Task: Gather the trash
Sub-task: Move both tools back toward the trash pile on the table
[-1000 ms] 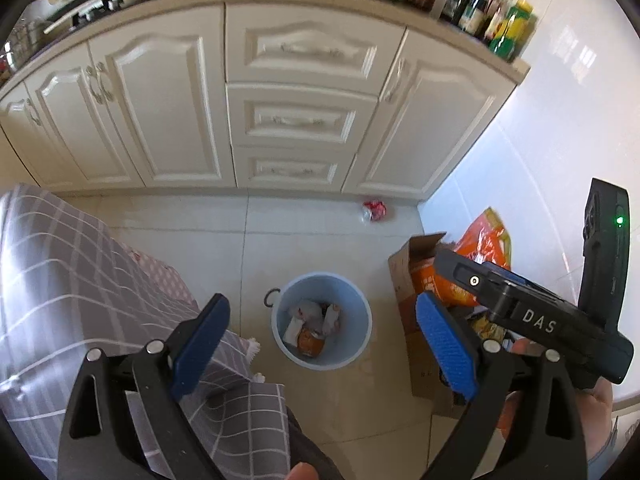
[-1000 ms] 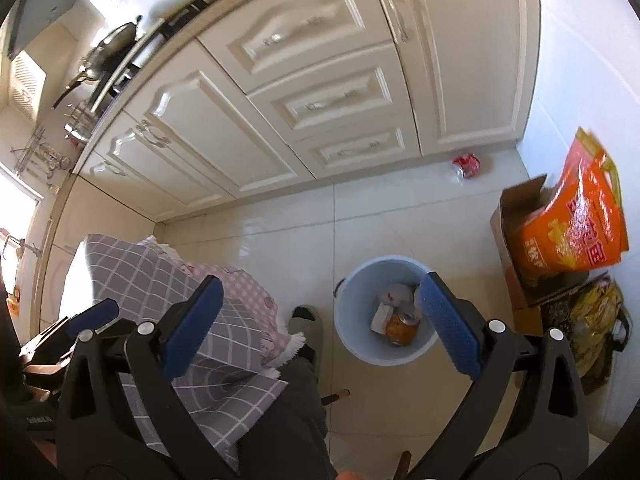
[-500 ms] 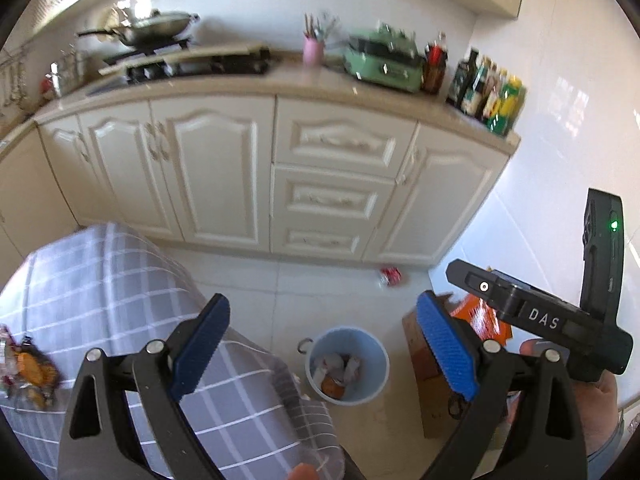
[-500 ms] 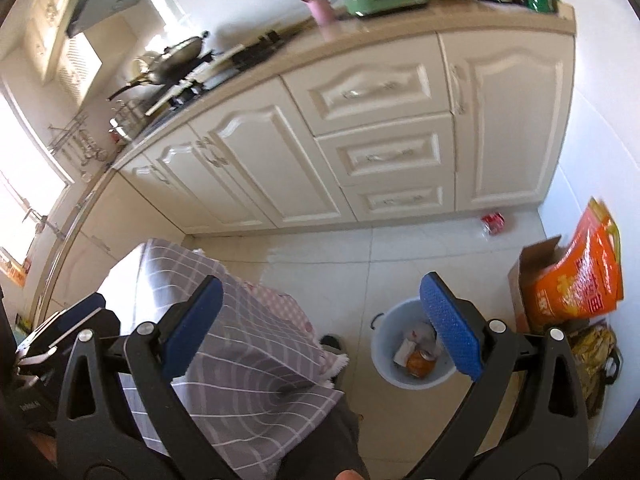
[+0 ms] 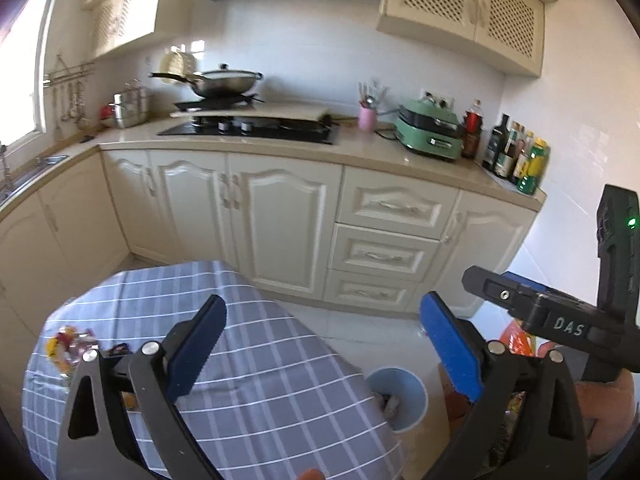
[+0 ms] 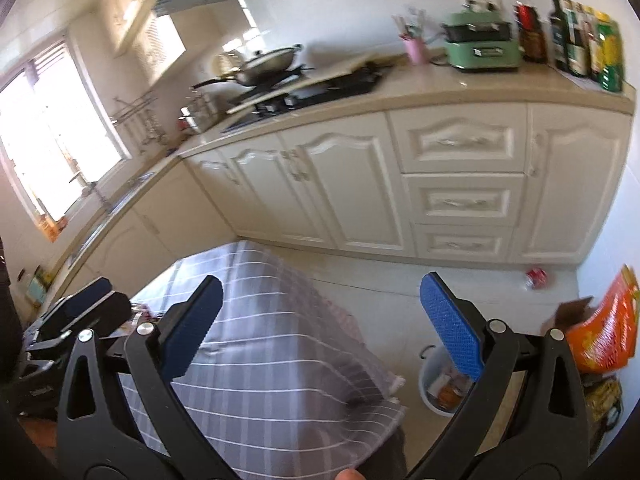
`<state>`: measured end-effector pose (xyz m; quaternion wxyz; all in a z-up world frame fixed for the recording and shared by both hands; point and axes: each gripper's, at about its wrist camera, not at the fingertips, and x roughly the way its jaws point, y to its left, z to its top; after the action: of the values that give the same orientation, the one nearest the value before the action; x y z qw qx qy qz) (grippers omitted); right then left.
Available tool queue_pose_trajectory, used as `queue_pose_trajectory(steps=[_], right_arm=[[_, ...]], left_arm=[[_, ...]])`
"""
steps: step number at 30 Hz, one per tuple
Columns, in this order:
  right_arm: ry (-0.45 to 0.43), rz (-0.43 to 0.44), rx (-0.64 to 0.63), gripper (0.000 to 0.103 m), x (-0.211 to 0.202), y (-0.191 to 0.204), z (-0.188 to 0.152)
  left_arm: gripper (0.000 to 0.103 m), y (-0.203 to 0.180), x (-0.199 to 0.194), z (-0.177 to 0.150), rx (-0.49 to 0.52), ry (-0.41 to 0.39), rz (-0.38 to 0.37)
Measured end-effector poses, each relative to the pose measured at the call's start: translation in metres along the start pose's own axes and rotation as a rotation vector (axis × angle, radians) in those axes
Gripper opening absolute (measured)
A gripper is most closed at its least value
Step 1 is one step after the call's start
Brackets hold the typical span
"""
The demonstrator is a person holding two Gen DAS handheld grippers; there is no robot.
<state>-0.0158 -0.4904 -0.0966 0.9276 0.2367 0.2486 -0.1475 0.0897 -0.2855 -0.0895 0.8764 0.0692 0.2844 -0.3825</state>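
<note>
A pile of colourful snack wrappers (image 5: 68, 350) lies at the left end of the table's grey checked cloth (image 5: 260, 380), with a small dark wrapper (image 5: 120, 348) beside it. A light blue bin (image 5: 418, 408) stands on the floor past the table's right end, with trash inside. A red crumpled piece (image 6: 538, 277) lies on the floor by the cabinet base. My left gripper (image 5: 322, 320) is open and empty above the cloth. My right gripper (image 6: 320, 292) is also open and empty, high over the table edge, with the bin (image 6: 425, 380) lower right.
Cream cabinets (image 5: 280, 220) and a counter with a hob, wok and bottles run along the back. An orange bag (image 6: 600, 336) sits in a cardboard box against the right wall. White tiled floor (image 6: 380, 300) lies between table and cabinets.
Both views have swung up from the floor and bin to the counter and wall. The table top and its wrappers have come into view. Both grippers stay open.
</note>
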Motion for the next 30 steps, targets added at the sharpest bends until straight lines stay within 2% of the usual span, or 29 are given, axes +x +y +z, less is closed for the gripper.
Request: queue_pose_trajectory(steps=[7,14,23,30], right_arm=[[-0.017,0.101,-0.116,0.097,-0.001,0.066,-0.005],[0.013,0.205,-0.235,0.097,0.020,0.137,-0.027],[0.080,0.249,-0.350,0.097,0.058,0.193,-0.059],[0.205,0.241,-0.378,0.097,0.094,0.210,-0.080]], left_arm=[[0.097,0.052,-0.047,-0.017,-0.062,-0.076,0.104],[0.097,0.110,-0.076,-0.045,-0.137,-0.091,0.192],[0.097,0.177,-0.097,-0.083,-0.229,-0.068,0.287],[0.097,0.214,-0.095,-0.113,-0.285,-0.021,0.328]])
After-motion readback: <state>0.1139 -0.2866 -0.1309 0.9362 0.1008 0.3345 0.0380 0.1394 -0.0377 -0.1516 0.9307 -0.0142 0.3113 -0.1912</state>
